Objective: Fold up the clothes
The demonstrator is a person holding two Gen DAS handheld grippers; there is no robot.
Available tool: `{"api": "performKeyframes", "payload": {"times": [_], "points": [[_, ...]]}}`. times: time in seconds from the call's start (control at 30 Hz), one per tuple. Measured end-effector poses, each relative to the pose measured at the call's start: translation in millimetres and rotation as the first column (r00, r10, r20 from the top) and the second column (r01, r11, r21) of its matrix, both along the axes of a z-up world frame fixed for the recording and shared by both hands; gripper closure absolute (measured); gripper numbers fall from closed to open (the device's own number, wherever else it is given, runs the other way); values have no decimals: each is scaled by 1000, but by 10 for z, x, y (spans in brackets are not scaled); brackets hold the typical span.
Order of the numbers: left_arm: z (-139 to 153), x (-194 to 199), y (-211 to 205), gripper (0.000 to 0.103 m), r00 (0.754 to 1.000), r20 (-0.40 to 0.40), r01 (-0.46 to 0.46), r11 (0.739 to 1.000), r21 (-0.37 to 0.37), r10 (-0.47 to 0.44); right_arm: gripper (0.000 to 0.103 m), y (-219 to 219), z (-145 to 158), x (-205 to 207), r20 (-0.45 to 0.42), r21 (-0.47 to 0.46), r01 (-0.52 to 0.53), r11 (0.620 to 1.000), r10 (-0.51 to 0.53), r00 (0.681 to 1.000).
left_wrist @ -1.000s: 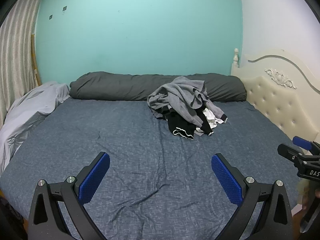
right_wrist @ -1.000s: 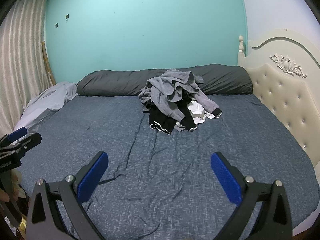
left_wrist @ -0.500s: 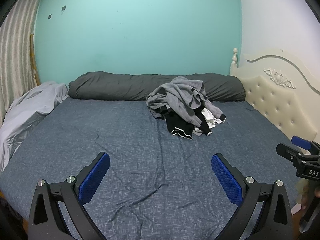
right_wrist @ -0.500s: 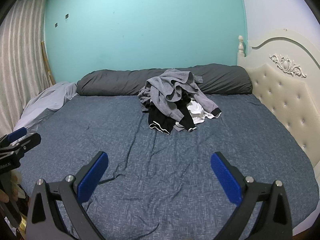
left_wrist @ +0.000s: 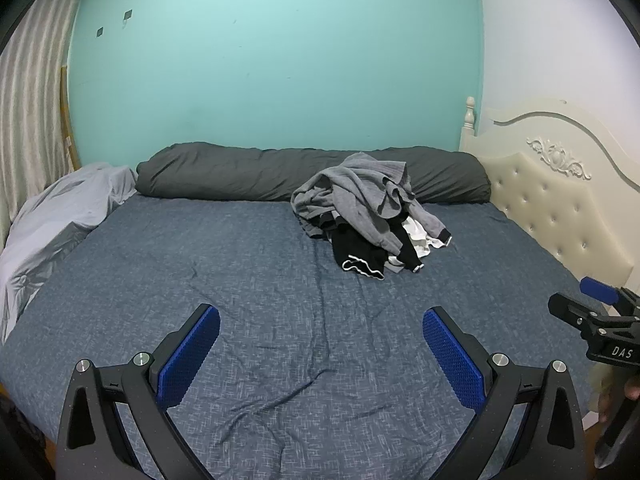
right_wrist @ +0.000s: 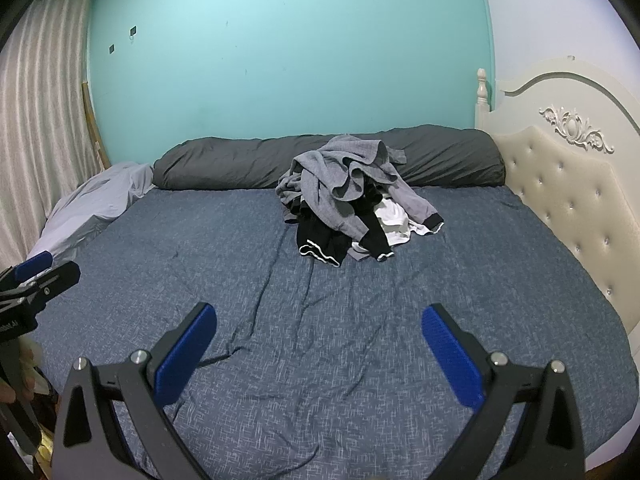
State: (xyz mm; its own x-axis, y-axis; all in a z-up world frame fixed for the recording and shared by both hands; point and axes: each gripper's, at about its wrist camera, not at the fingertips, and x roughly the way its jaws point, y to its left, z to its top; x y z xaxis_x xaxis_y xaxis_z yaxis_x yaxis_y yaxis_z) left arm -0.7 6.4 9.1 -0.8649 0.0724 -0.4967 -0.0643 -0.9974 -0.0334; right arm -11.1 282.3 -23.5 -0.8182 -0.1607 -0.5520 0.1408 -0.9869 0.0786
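Both grippers hang above the near edge of the bed, and neither one is carrying anything. The left gripper (left_wrist: 321, 350) has its blue-padded fingers (left_wrist: 188, 356) spread wide, with only the blue-grey bedsheet (left_wrist: 240, 280) showing in the gap between them. The right gripper (right_wrist: 319, 348) matches it, fingers (right_wrist: 450, 354) wide apart over the same wrinkled sheet. From the left wrist camera the right gripper also peeks in at the right edge of view, and from the right wrist camera the left gripper sits at the left edge, so the two tools are side by side and well apart. The clothes pile (left_wrist: 370, 216) lies far up the bed, toward its right half, a tangle with a grey sweatshirt (right_wrist: 340, 184) draped on top, black pieces with white trim (right_wrist: 320, 244) spilling toward the camera and a bit of white fabric (right_wrist: 394, 216) on the right side. The pile's back edge is just in front of the long dark grey bolster (left_wrist: 240, 172) that runs along the teal wall (left_wrist: 280, 60). A pale grey blanket (left_wrist: 60, 220) is bunched at the left, beside the striped curtain (right_wrist: 36, 140), and the cream tufted headboard (right_wrist: 560, 184) lines the right side. The pile is well clear of both grippers.
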Motion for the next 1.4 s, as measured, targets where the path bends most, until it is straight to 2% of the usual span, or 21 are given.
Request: {"api": "performKeyframes", "payload": {"times": [0.33,0.47,0.6,0.87,1.0,1.1,1.4], "points": [[-52,-182,27,0,1000,14,10,1000,4,-10,0,-27,-110,-175,22,-3,-16,1000,17,1000],[-166,-343,-11,0,1000,29,3,1000,7,-4,0,-58,-174,-335,16,8,-26,1000,26,1000],[-332,-592,-89,0,999,51,-16,1000,12,16,0,-39,-260,-597,29,-22,-33,999,33,999],[-709,-1196,-217,0,996,92,-12,999,46,8,0,-99,-614,-1420,105,25,-57,998,54,993],[-897,-1547,-287,0,995,98,3,997,76,-10,0,-142,-735,-1802,91,65,-52,996,46,995],[-1030,-1807,-304,0,994,105,2,998,66,-9,0,-180,-821,-2111,77,83,-60,995,54,996],[-1385,-2475,-378,0,993,114,-1,996,90,-9,0,-325,-1196,-3133,123,156,-64,986,45,991]]}}
